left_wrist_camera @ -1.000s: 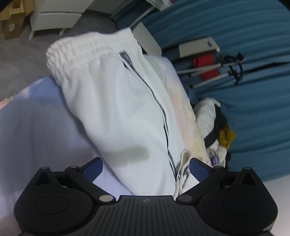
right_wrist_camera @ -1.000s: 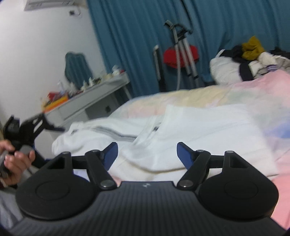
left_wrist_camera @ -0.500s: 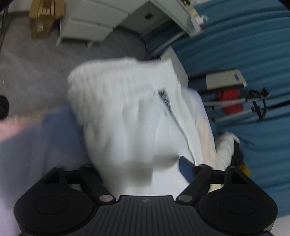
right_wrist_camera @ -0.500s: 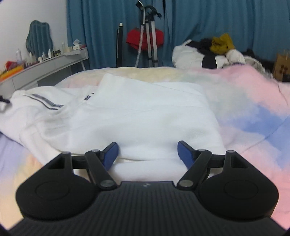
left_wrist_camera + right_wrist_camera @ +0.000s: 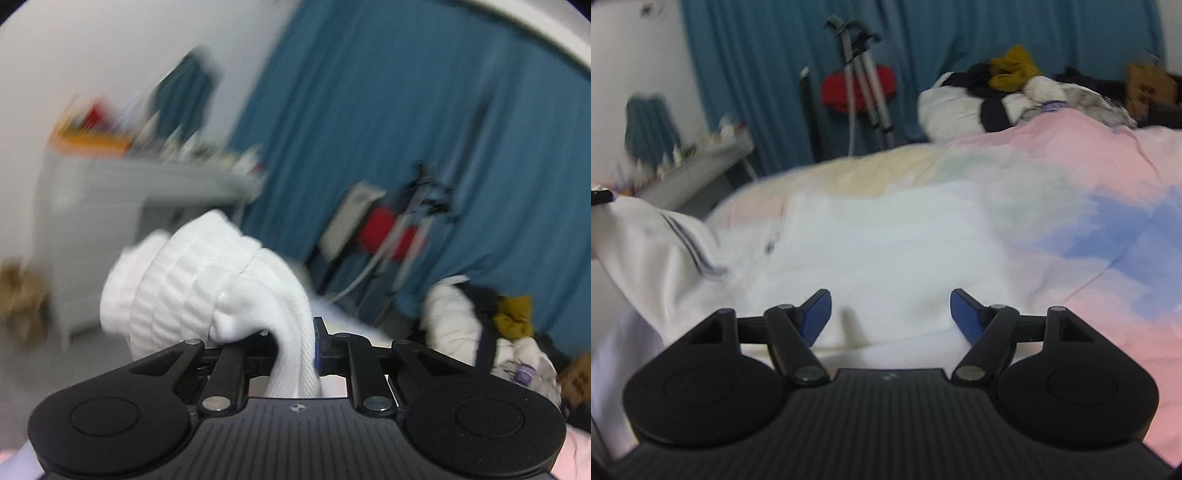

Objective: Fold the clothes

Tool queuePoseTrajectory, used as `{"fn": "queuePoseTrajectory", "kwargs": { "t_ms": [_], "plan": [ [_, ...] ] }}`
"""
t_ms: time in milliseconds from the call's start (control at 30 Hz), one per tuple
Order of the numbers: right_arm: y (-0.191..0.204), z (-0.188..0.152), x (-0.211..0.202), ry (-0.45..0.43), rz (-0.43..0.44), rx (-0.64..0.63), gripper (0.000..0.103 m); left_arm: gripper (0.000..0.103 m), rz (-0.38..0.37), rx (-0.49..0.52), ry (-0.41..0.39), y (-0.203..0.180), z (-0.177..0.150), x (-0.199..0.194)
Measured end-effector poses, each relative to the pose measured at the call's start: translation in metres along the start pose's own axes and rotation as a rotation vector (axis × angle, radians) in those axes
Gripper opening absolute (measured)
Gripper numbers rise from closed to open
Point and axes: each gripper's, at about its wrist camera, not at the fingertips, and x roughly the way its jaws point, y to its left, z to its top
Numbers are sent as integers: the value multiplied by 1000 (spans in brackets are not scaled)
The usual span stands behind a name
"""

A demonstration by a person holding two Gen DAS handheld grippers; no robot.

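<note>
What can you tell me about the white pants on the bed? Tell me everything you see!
The white pants look soft and knitted, with a thin dark stripe down one side. Most of them lie flat on the pastel bedspread. Their ribbed, stretchy waistband is bunched up and lifted, with the left tool closing its jaws on it. The right tool hovers open over the flat part.

The right tool (image 5: 891, 317) is hovering with blue pads spread wide, nothing between them, over white trousers (image 5: 886, 258) lying on a pastel bedspread (image 5: 1089, 177). The striped left portion of the garment is lifting off the bed. A clothes pile (image 5: 1015, 96) is sitting beyond, before blue curtains (image 5: 768, 74).
</note>
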Motion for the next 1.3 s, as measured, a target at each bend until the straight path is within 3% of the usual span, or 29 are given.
{"fn": "queuePoseTrajectory", "kwargs": {
  "t_ms": [100,233,400,500,567,633,700,767,800,900,1000,1067,1167,1300],
  "plan": [
    [-23,14,-17,-17,-44,95,73,15,-82,103,-73,-85,-13,-23],
    [-56,30,-40,-74,-82,177,73,15,-173,210,-123,-184,-56,-46],
    [-108,35,-56,-130,-112,315,74,18,-252,402,-80,-262,-169,-69],
    [-137,29,-56,-137,-98,415,75,22,-256,637,19,-291,-244,-62],
    [-152,24,-50,-120,-55,489,75,24,-259,771,13,-295,-276,-65],
    [-160,21,-44,-99,10,552,75,31,-266,838,-34,-295,-281,-69],
    [-164,18,-37,-84,82,607,75,46,-281,868,-13,-294,-276,-69],
    [-164,17,-31,-69,142,643,75,76,-302,883,39,-288,-262,-66],
    [-161,17,-28,-60,166,652,75,78,-331,901,62,-282,-254,-66],
    [-148,15,-16,-14,245,665,76,79,-382,1008,121,-246,-238,-65],
    [-127,14,-1,56,282,639,77,79,-383,1139,122,-200,-229,-64],
    [-112,14,10,93,292,609,77,79,-355,1156,122,-180,-221,-56],
    [-96,16,29,114,275,570,77,78,-317,1106,154,-148,-211,-42],
    [-85,18,37,28,243,537,76,72,-320,997,170,-126,-199,-40]
  ]
}}
